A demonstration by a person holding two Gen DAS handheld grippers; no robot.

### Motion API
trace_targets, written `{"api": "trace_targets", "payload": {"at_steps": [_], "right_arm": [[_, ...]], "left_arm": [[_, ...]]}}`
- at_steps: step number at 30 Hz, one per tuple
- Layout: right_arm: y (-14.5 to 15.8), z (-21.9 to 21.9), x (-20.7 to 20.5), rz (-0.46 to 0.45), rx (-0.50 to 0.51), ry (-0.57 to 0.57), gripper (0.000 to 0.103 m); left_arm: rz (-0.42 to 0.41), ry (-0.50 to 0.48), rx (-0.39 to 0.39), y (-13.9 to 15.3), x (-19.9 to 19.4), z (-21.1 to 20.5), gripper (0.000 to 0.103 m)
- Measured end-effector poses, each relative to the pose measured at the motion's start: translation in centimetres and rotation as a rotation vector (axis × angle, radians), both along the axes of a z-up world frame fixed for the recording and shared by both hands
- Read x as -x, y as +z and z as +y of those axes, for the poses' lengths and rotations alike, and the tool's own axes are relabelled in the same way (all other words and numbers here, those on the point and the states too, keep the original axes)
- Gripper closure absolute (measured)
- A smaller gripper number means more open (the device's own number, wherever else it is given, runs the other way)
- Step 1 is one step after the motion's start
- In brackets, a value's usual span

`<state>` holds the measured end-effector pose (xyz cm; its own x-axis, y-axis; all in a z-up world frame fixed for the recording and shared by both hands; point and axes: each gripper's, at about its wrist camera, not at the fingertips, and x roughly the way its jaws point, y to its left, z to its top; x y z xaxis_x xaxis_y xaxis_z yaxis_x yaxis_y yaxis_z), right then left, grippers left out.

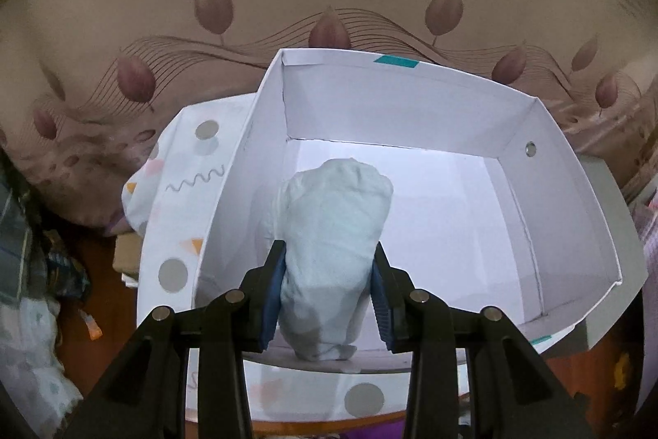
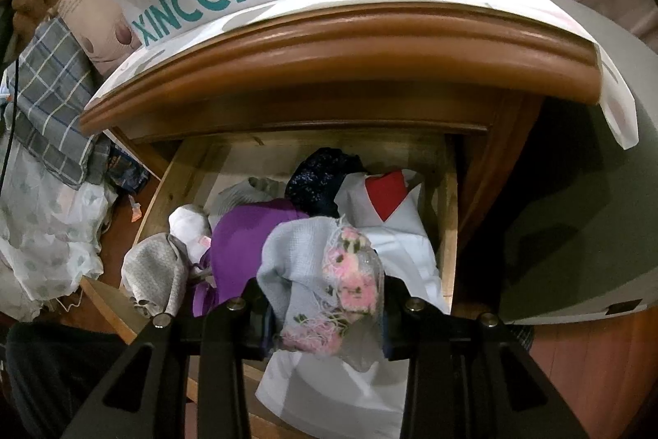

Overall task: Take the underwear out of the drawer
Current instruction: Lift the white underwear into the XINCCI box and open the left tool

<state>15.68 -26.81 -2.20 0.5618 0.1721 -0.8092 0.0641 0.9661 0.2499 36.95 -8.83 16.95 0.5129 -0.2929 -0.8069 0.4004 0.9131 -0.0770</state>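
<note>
Progress: one pale blue garment (image 1: 335, 254) out of the drawer (image 2: 447, 233), held over the white shoebox (image 1: 575, 200); another only just lifted.
Left gripper (image 1: 329, 286): jaws clamped on the pale blue garment, angled down into the box.
Right gripper (image 2: 325, 311): jaws pinching grey underwear with pink floral lace (image 2: 325, 274), just above the drawer's clothes.
Left to do: several garments in the drawer, purple piece (image 2: 242, 245) included.

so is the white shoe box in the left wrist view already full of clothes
No, the white shoe box holds nothing except the pale blue garment clamped in the left gripper.
</note>
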Motion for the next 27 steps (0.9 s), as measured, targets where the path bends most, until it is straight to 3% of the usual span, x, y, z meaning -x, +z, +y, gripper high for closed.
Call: {"api": "trace_targets", "payload": {"at_steps": [10,19,22,25,27], "right_arm": [[0.0,0.2,0.1,-0.001,0.002,0.001,0.067],[0.2,0.2,0.1,-0.001,0.006,0.003,0.067],[0.2,0.2,0.1,-0.003,0.008,0.004,0.067],[0.3,0.2,0.1,-0.002,0.006,0.006,0.067],[0.2,0.2,0.1,-0.001,0.002,0.007,0.067]], "left_arm": [[0.025,0.041,-0.016,0.4,2.4,0.4,0.068],[-0.037,0.073,-0.087,0.3,2.4,-0.1,0.063],[-0.086,0.090,-0.102,1.1,2.3,0.0,0.052],[-0.110,0.086,-0.086,2.0,2.3,0.3,0.033],[-0.131,0.078,-0.087,2.5,2.6,0.2,0.030]]}}
